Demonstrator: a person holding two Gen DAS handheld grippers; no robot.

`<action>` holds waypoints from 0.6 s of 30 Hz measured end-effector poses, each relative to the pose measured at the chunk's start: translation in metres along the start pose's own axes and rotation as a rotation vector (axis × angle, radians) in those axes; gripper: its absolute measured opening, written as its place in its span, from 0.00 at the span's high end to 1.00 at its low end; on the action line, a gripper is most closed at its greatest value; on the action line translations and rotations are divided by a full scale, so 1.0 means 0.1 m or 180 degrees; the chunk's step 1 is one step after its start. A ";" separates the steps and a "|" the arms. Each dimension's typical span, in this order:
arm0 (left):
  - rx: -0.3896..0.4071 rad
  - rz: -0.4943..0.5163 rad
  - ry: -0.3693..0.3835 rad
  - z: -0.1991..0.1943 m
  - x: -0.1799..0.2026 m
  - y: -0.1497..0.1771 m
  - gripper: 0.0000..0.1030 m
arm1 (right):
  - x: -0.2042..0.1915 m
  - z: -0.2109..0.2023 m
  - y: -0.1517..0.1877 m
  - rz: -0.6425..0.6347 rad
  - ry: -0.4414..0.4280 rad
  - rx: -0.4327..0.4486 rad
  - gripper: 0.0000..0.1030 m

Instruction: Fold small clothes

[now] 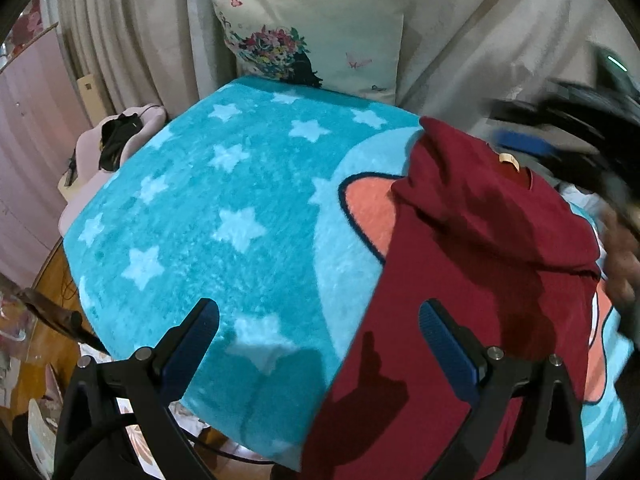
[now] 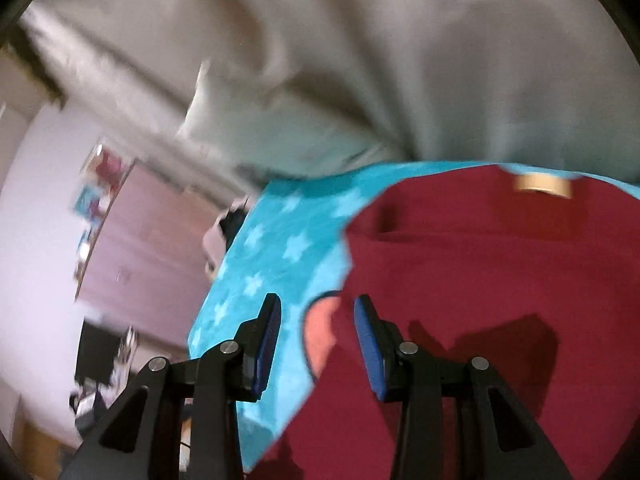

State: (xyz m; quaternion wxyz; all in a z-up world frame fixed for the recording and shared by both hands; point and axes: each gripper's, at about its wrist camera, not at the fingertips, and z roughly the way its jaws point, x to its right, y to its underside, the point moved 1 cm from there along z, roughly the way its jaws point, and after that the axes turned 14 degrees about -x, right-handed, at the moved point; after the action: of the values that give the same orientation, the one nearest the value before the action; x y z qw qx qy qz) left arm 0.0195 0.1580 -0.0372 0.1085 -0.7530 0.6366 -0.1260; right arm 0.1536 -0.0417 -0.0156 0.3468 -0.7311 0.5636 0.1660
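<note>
the dark red shirt (image 1: 472, 280) lies partly folded at the right edge of the star-patterned blue blanket (image 1: 208, 208). the left gripper (image 1: 320, 340) is wide open, the right gripper (image 2: 316, 332) part open; both hold nothing. next pinch only the shirt's edge, not blanket pile, and fold over evenly.

Dark red shirt partly folded on a star-patterned blanket

The dark red shirt (image 1: 472, 264) lies on a turquoise blanket (image 1: 208, 208) with pale stars, toward its right side in the left wrist view. Its upper part is doubled over the body in a thick, rumpled fold, with a small tan label (image 1: 509, 159) showing at the neckline. The lower part lies flat and smooth. In the right wrist view the shirt (image 2: 472, 280) is blurred.
</note>
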 end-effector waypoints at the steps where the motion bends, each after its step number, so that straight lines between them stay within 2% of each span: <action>1: -0.0022 0.0016 0.0008 0.02 -0.03 0.00 0.03 | -0.06 0.18 -0.09 -0.0046 0.0062 -0.0094 0.59; 3: -0.0056 0.0046 0.0011 0.06 -0.14 -0.01 0.03 | -0.10 0.60 -0.29 -0.0095 0.0332 -0.0337 0.61; 4: -0.0065 0.0050 0.0002 0.07 -0.21 -0.01 0.03 | -0.07 0.77 -0.38 -0.0091 0.0559 -0.0402 0.67; 6: -0.0068 0.0033 -0.0016 0.10 -0.36 -0.02 0.03 | 0.01 1.03 -0.57 -0.0097 0.0982 -0.0454 0.78; 8: -0.0080 0.0001 -0.0027 0.13 -0.51 -0.04 0.03 | 0.14 1.16 -0.71 0.0004 0.1231 -0.0422 0.78; 9: -0.0097 -0.0028 -0.0010 0.16 -0.60 -0.06 0.03 | 0.23 1.21 -0.80 0.0106 0.1289 -0.0374 0.78; 13: -0.0177 -0.0095 0.0075 0.26 -0.79 -0.13 0.03 | 0.50 1.27 -1.01 0.0466 0.1186 -0.0285 0.79; 17: -0.0241 -0.0078 0.0188 0.34 -0.82 -0.19 0.03 | 0.39 1.18 -1.07 0.0439 0.1434 -0.0211 0.76; 18: -0.0259 -0.0065 0.0220 0.35 -0.81 -0.20 0.03 | 0.34 1.09 -1.03 0.0433 0.1450 -0.0133 0.71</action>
State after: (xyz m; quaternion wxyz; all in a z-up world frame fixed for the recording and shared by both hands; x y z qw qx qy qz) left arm 0.0366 0.2415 -0.0682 0.0545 -0.7585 0.6369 -0.1271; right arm 0.2771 0.0226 -0.0808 0.1835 -0.7171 0.6717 0.0314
